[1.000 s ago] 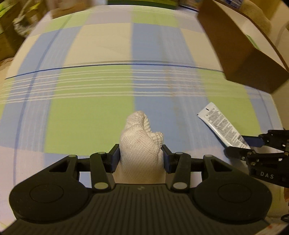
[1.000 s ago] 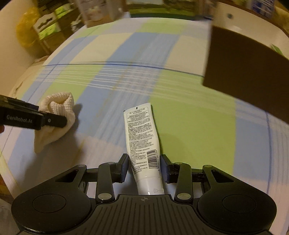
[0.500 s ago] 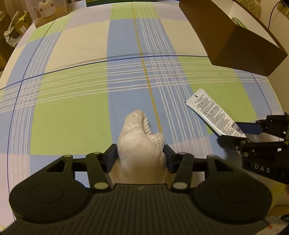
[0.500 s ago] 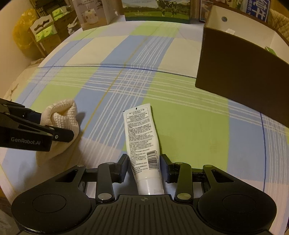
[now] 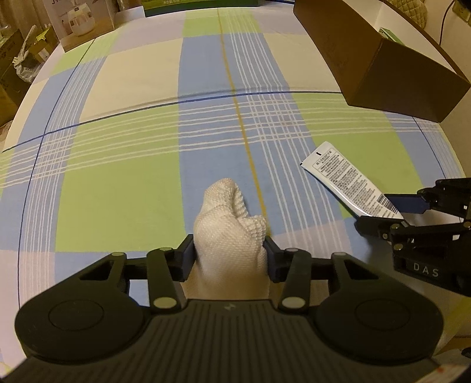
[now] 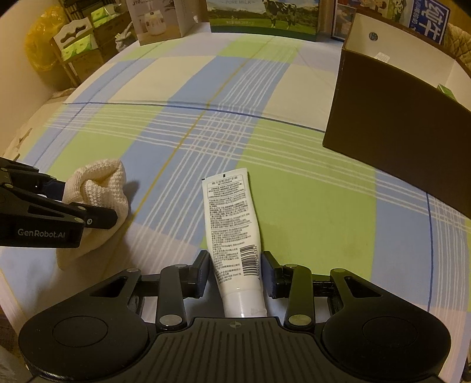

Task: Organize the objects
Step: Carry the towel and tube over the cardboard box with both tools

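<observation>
My left gripper (image 5: 229,259) is shut on a bunched cream knitted cloth (image 5: 229,229) and holds it over the checked tablecloth; the same cloth (image 6: 97,191) and gripper (image 6: 85,203) show at the left of the right wrist view. My right gripper (image 6: 234,274) is shut on a white tube (image 6: 232,229) with black print and a barcode, near its cap end. The tube (image 5: 347,179) and the right gripper (image 5: 391,209) also show at the right of the left wrist view. A dark brown open box (image 6: 391,126) stands at the right.
The tablecloth (image 5: 123,182) has blue, green and cream checks. Cartons, a milk box (image 6: 262,14) and an appliance box (image 6: 156,20) stand along the far edge. The brown box (image 5: 376,59) holds a small green item. Shelves with boxes stand beyond the table's left edge.
Both grippers have lifted slightly and tilted, bringing more of the far table and the brown box into view. Each keeps its hold on its object.
</observation>
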Demonstrator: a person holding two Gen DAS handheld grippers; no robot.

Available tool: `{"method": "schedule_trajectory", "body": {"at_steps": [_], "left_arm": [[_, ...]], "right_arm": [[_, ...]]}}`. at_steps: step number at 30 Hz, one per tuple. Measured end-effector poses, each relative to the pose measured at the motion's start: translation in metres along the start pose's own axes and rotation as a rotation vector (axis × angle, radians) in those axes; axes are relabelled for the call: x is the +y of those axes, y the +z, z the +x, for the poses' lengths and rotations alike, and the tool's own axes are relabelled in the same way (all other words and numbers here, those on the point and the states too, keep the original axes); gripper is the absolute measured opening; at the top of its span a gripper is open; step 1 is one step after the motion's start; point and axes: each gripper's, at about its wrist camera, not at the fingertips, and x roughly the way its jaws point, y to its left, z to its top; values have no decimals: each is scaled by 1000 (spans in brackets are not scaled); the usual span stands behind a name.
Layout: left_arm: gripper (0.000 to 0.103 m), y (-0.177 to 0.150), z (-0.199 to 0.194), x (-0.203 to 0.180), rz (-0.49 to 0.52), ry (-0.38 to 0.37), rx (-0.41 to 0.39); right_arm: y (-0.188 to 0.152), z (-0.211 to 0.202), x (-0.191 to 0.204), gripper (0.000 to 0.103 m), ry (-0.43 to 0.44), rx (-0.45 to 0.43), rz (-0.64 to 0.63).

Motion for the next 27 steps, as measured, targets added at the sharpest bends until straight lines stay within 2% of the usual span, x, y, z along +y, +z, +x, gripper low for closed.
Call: {"method": "schedule_trajectory", "body": {"at_steps": [5, 12, 19, 27], "left_arm": [[40, 2, -4, 0, -14, -22, -2], [40, 9, -18, -9, -5, -36, -31], [40, 30, -40, -27, 16, -66, -84], [40, 68, -61, -62, 70, -118, -161]], "right_arm": [[-1, -5, -12, 34, 55, 11, 72], [-2, -30, -26, 34, 104, -26, 146], [2, -66, -44, 34, 134, -89, 202], [21, -110, -75, 34, 129, -191, 260]]}}
